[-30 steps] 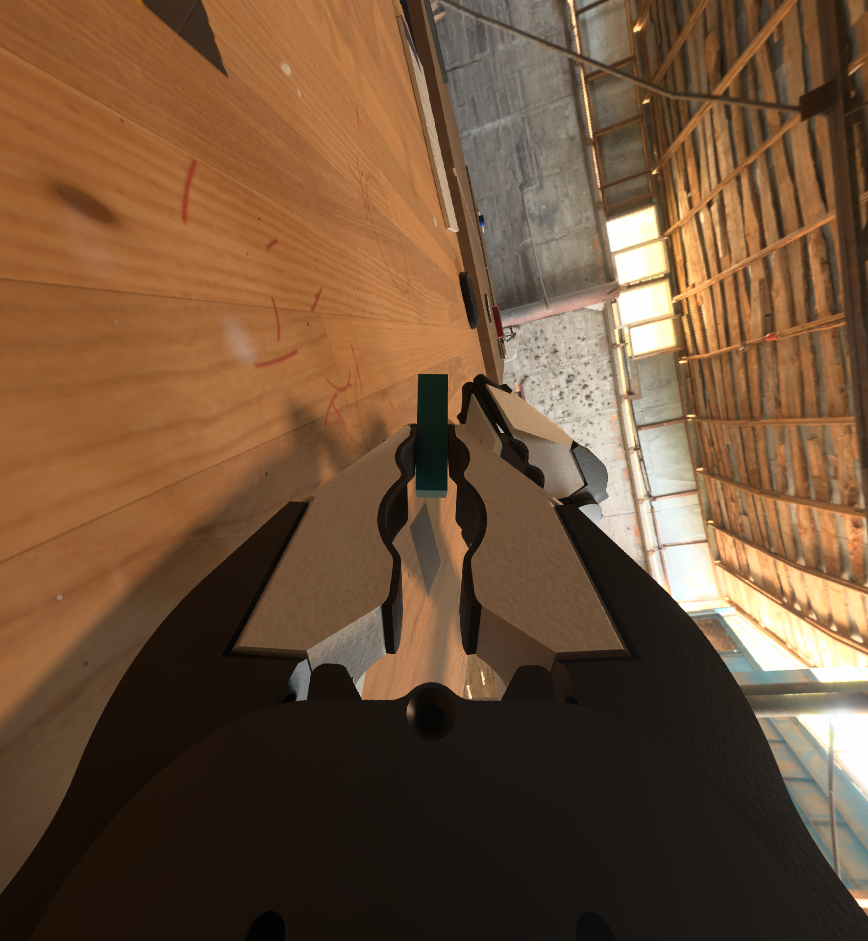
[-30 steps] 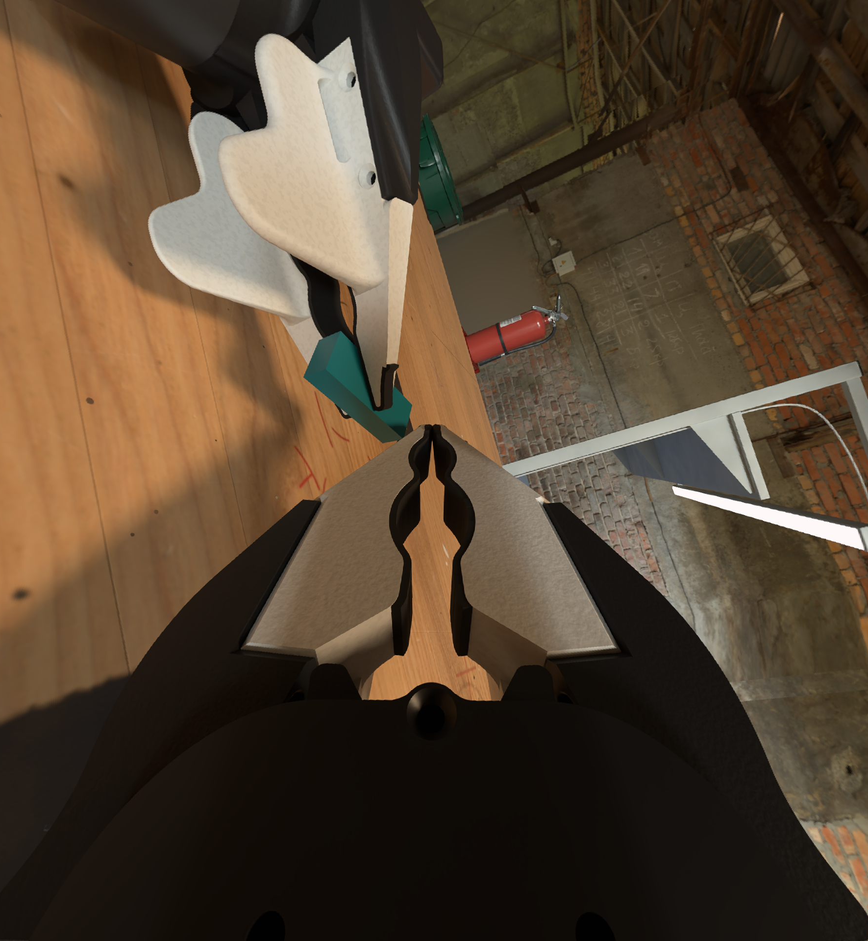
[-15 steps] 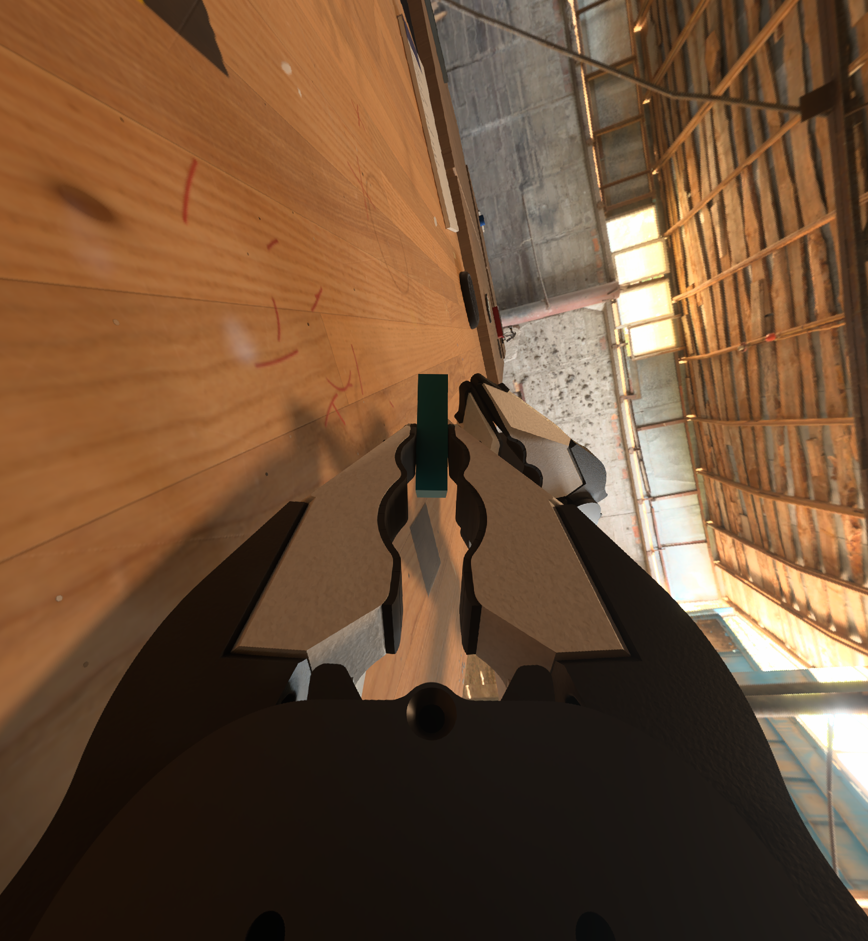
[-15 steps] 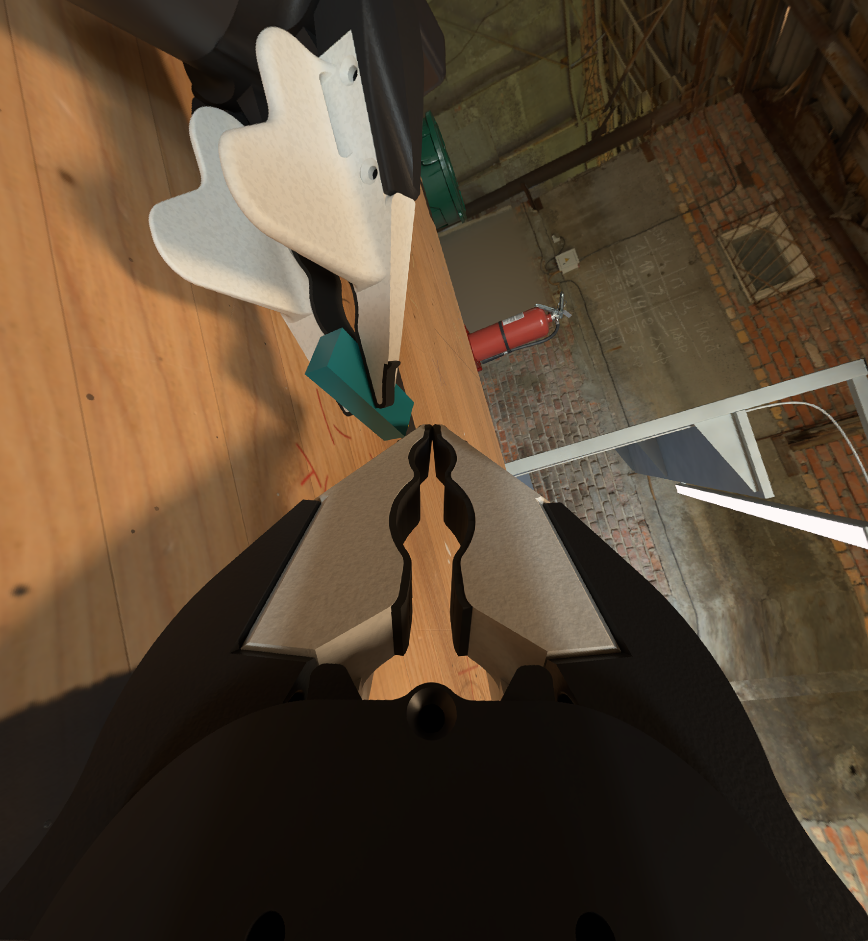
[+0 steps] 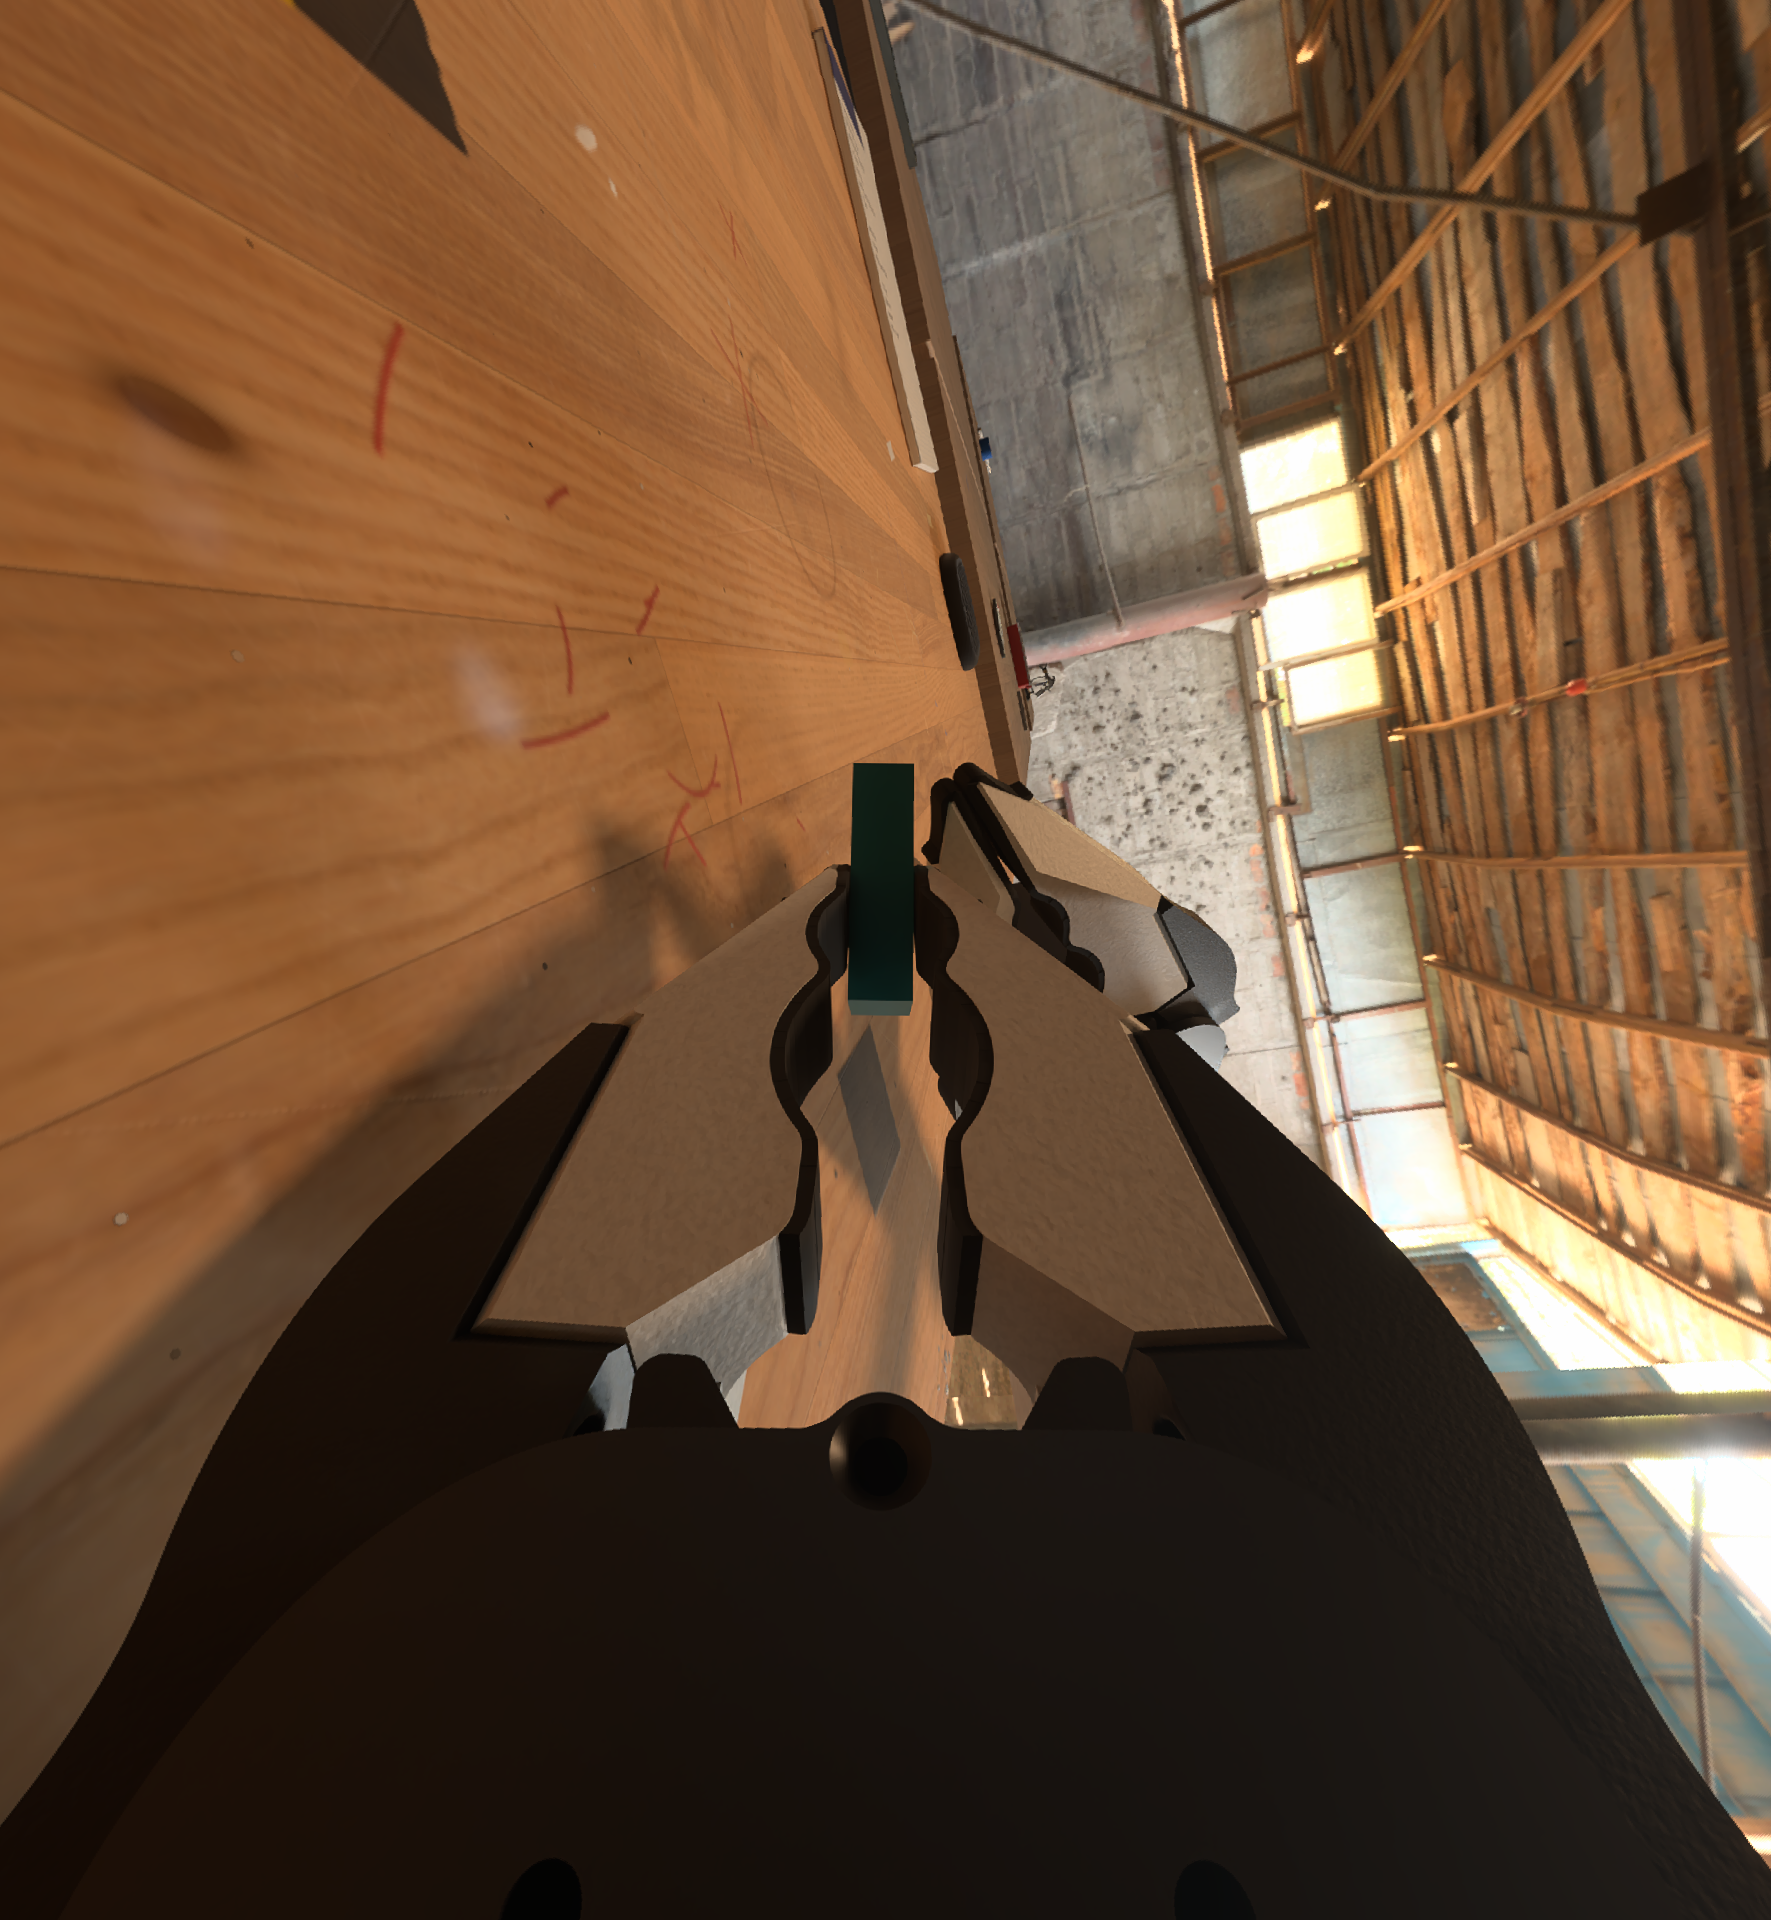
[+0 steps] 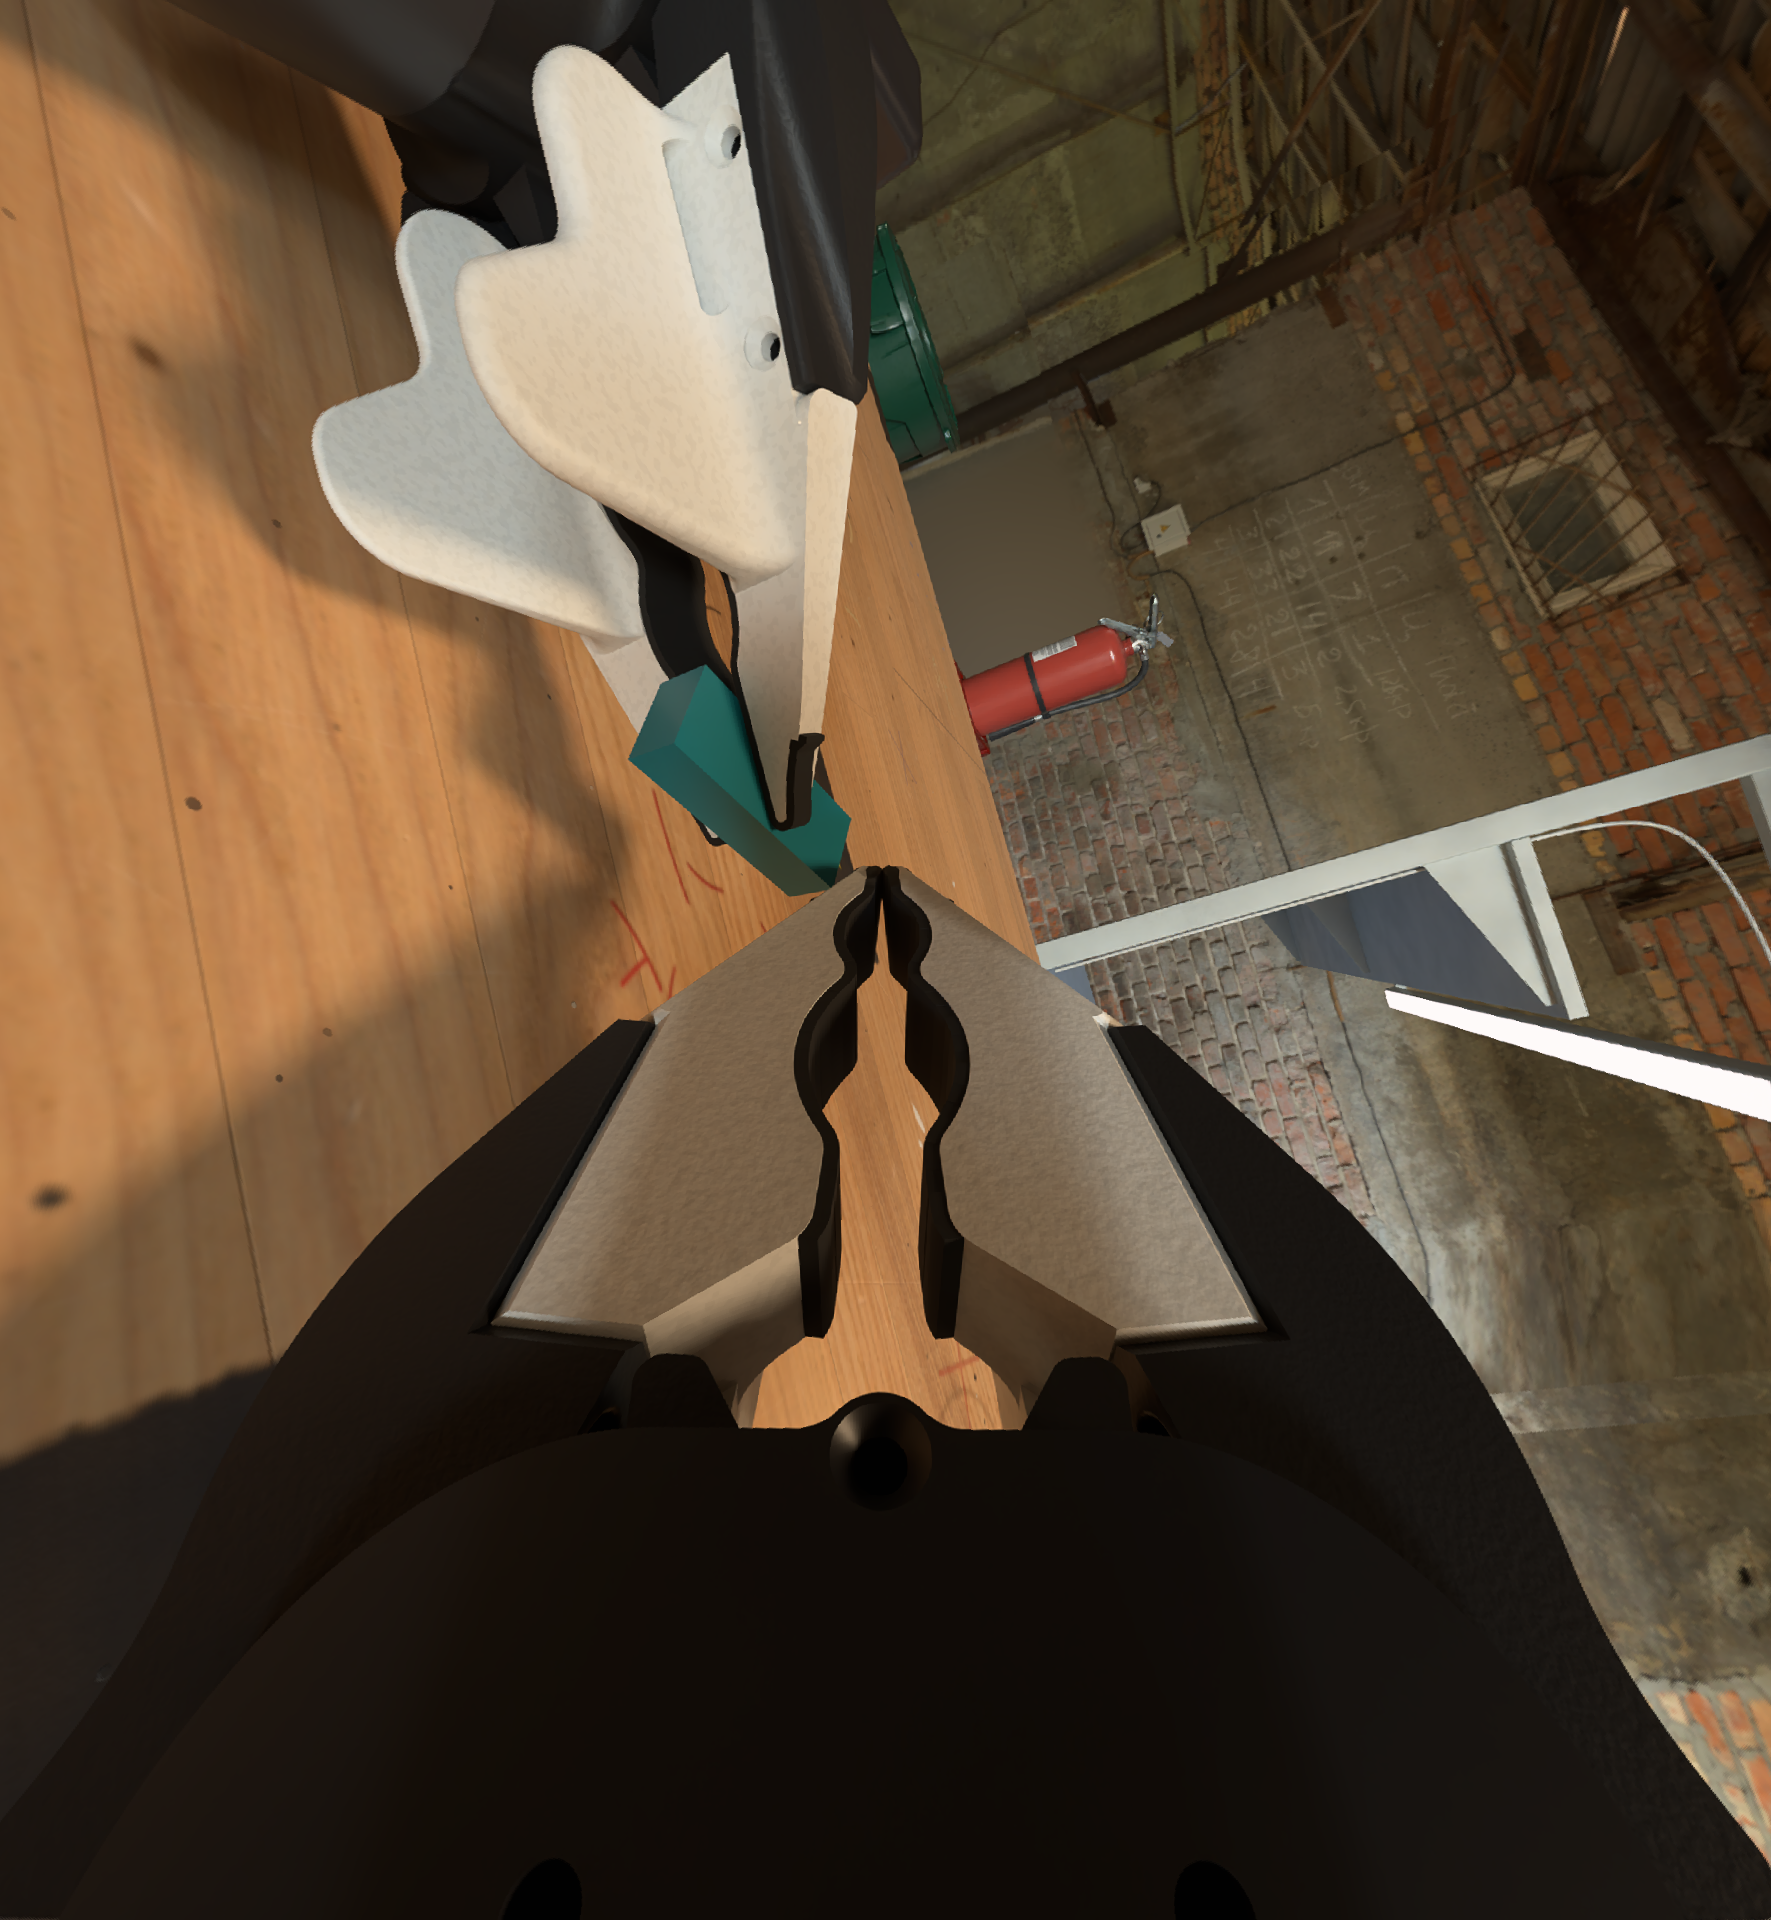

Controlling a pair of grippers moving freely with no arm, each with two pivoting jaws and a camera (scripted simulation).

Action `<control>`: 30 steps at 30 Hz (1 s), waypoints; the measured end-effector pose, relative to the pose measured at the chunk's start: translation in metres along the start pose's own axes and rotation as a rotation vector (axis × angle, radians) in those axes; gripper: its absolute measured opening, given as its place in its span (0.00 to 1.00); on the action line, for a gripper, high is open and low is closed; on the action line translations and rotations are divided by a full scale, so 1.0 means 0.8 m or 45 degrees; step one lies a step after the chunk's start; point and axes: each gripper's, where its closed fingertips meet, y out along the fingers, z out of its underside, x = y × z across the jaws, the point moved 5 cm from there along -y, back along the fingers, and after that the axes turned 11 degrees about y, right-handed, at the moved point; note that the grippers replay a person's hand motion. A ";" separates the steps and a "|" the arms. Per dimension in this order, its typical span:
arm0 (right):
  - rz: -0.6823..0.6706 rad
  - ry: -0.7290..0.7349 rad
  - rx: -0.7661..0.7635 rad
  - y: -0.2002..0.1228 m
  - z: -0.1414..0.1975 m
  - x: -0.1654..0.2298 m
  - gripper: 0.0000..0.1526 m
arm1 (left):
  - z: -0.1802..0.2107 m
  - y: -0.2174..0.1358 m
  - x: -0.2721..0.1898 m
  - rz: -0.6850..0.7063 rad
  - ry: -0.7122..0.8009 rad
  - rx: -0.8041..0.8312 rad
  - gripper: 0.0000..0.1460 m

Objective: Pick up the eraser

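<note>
The eraser (image 5: 881, 883) is a teal rectangular block. My left gripper (image 5: 881, 894) is shut on it and holds it just off the wooden table (image 5: 289, 623); its shadow lies on the wood beneath. In the right wrist view the eraser (image 6: 720, 774) sits clamped between the left gripper's white fingers (image 6: 632, 364), straight ahead. My right gripper (image 6: 881, 878) is shut and empty, its tips just short of the eraser. In the left wrist view the right gripper (image 5: 1057, 883) shows close beside the eraser on the right.
Red pen marks (image 5: 569, 665) are scattered over the table. A flat white sheet (image 5: 886, 281) and a small dark disc (image 5: 959, 623) lie near the table's far edge. Beyond the edge in the right wrist view are a brick wall and a red fire extinguisher (image 6: 1057, 681).
</note>
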 end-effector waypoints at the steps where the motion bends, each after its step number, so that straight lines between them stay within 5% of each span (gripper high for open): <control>1: 0.000 0.000 0.001 0.000 0.000 0.000 0.00 | 0.000 0.000 0.000 0.000 -0.001 0.001 0.08; 30: -0.003 0.000 0.004 0.000 0.000 0.000 0.00 | 0.000 0.001 0.000 -0.004 0.001 0.005 0.08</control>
